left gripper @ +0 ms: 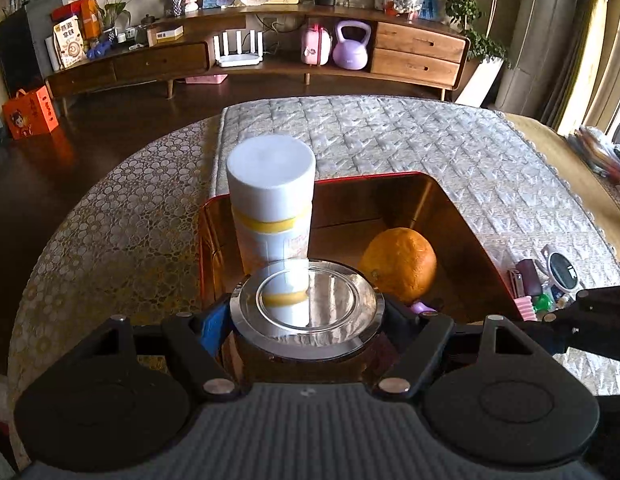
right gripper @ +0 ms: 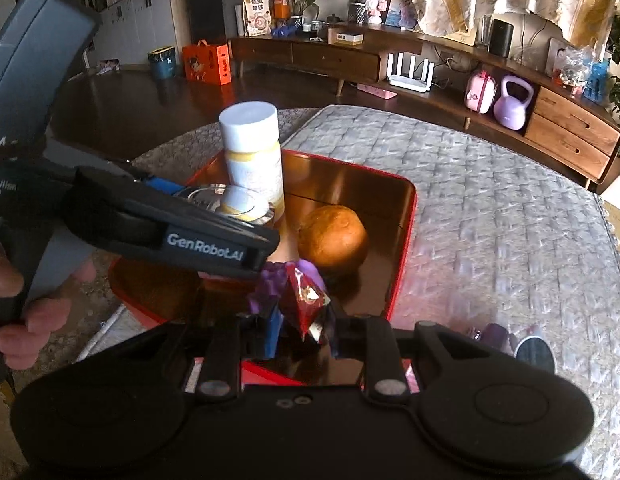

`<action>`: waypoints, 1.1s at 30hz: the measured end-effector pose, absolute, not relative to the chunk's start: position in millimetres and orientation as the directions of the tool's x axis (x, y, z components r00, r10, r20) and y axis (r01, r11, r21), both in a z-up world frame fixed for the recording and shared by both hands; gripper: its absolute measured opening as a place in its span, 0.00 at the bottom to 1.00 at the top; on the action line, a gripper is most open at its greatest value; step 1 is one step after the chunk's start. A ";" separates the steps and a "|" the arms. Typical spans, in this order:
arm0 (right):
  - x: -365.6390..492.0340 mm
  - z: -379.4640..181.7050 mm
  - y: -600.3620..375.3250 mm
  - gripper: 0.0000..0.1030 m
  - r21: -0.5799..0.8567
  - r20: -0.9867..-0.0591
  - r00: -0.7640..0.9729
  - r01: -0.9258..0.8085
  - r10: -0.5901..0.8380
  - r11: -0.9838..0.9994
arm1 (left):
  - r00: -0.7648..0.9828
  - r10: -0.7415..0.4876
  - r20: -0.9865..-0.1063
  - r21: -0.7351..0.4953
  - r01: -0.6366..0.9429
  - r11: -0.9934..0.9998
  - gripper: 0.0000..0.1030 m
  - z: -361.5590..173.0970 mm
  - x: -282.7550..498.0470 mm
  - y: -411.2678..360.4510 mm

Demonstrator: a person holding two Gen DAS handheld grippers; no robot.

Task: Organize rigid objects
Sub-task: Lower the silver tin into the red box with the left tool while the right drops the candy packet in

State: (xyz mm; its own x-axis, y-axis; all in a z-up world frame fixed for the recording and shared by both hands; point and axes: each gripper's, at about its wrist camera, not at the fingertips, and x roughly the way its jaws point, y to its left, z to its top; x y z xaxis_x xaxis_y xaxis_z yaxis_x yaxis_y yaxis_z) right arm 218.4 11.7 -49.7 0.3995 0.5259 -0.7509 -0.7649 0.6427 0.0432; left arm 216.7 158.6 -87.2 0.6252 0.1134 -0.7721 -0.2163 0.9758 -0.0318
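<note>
A red tray (left gripper: pixel 461 216) (right gripper: pixel 405 232) with a shiny gold floor sits on the quilted table. In it stand a white bottle (left gripper: pixel 270 200) (right gripper: pixel 254 148) with a yellow band and an orange (left gripper: pixel 401 264) (right gripper: pixel 333 236). My left gripper (left gripper: pixel 308 316) is shut on a jar with a mirror-like metal lid (left gripper: pixel 308 304) (right gripper: pixel 230 204), held over the tray's near left part. My right gripper (right gripper: pixel 304 328) is shut on a red foil packet (right gripper: pixel 306 304), with a purple wrapped piece (right gripper: pixel 270 288) beside it, over the tray's near edge.
Small items, among them a round black-and-white gadget (left gripper: pixel 561 272) (right gripper: pixel 533 352), lie on the table (left gripper: pixel 389 136) right of the tray. A wooden sideboard (left gripper: pixel 413 52) with a purple kettlebell (left gripper: pixel 349 46) stands across the dark floor.
</note>
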 end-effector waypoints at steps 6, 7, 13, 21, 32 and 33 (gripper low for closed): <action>223.6 -52.6 10.7 0.25 0.071 -0.743 0.396 -0.754 0.539 0.653 | 0.625 0.124 -0.770 -0.007 -0.202 0.979 0.75 -93.6 225.6 158.1; 223.6 -52.4 10.7 0.27 0.072 -0.742 0.397 -0.754 0.541 0.653 | 0.625 0.123 -0.771 -0.006 -0.200 0.980 0.75 -94.6 227.1 157.6; 220.5 -51.8 4.8 0.39 0.094 -0.735 0.391 -0.751 0.555 0.654 | 0.617 0.105 -0.780 -0.039 -0.214 0.976 0.75 -99.0 232.3 160.4; 209.5 -44.7 -4.2 0.53 0.094 -0.717 0.406 -0.750 0.567 0.655 | 0.626 0.106 -0.773 -0.041 -0.216 0.976 0.75 -96.6 227.0 159.2; 199.5 -16.5 -29.6 0.66 0.153 -0.670 0.414 -0.735 0.617 0.660 | 0.642 0.107 -0.759 -0.059 -0.231 0.971 0.76 -77.4 209.1 159.2; 198.0 -13.4 -33.4 0.67 0.160 -0.664 0.414 -0.734 0.622 0.660 | 0.645 0.105 -0.757 -0.061 -0.230 0.971 0.76 -75.1 206.5 158.6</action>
